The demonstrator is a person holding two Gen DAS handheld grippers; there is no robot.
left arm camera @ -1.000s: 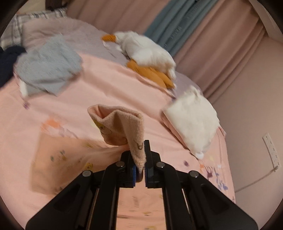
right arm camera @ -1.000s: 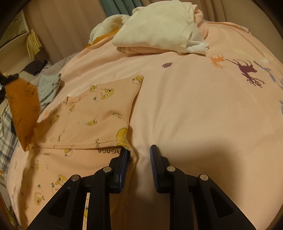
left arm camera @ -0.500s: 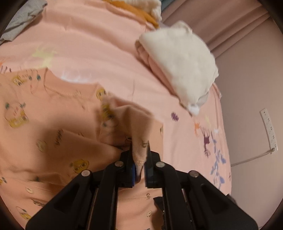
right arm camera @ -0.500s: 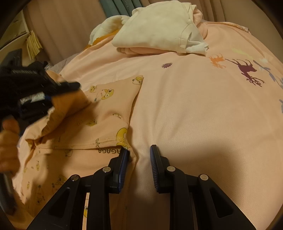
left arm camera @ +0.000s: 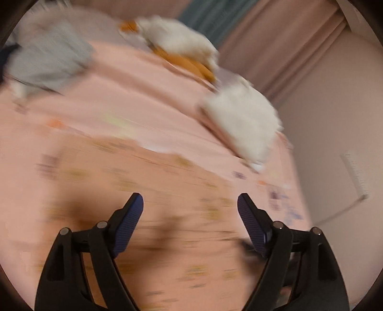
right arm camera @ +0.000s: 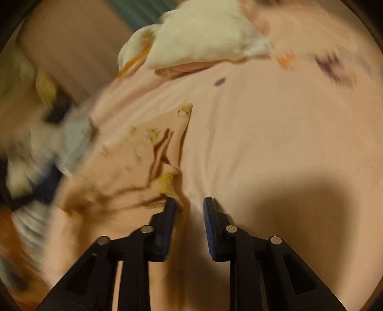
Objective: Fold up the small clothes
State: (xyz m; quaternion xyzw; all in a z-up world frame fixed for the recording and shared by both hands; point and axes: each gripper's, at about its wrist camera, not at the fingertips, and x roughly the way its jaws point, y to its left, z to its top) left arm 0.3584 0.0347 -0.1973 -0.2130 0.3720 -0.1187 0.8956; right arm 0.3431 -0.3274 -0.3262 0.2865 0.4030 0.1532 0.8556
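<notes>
Motion blur over most of both views, details soft. Peach printed garment (right arm camera: 134,165) spread on the pink bedsheet (right arm camera: 275,148), rumpled, with dark creases running up its right part and a yellow cartoon print near its right hem. Same garment (left arm camera: 148,191) below the left gripper (left arm camera: 190,210), jaws spread wide, nothing between the fingers, fabric lying loose under them and not pinched. Right gripper (right arm camera: 189,208) at the garment's right edge: left finger (right arm camera: 167,220) touching the hem by the yellow print, right finger on bare sheet just beside the garment, jaws parted with a fold of the hem rising into the gap; hard to tell whether any cloth is gripped, though the pads stand visibly apart.

Folded white clothes (right arm camera: 205,36) stacked beyond the garment, well apart from it, a pink layer showing beneath the pile; same stack (left arm camera: 241,124) beyond and right of the garment in the left view. White plush toy with orange parts (left arm camera: 182,47) farther beyond the garment, near the teal curtain (left arm camera: 210,16). Grey cloth (left arm camera: 47,62) crumpled far to the garment's left, apart from it. Purple and orange animal prints on the sheet to the garment's far right. Wall socket strip (left arm camera: 354,174) on the pale wall past the bed's edge, right of the garment.
</notes>
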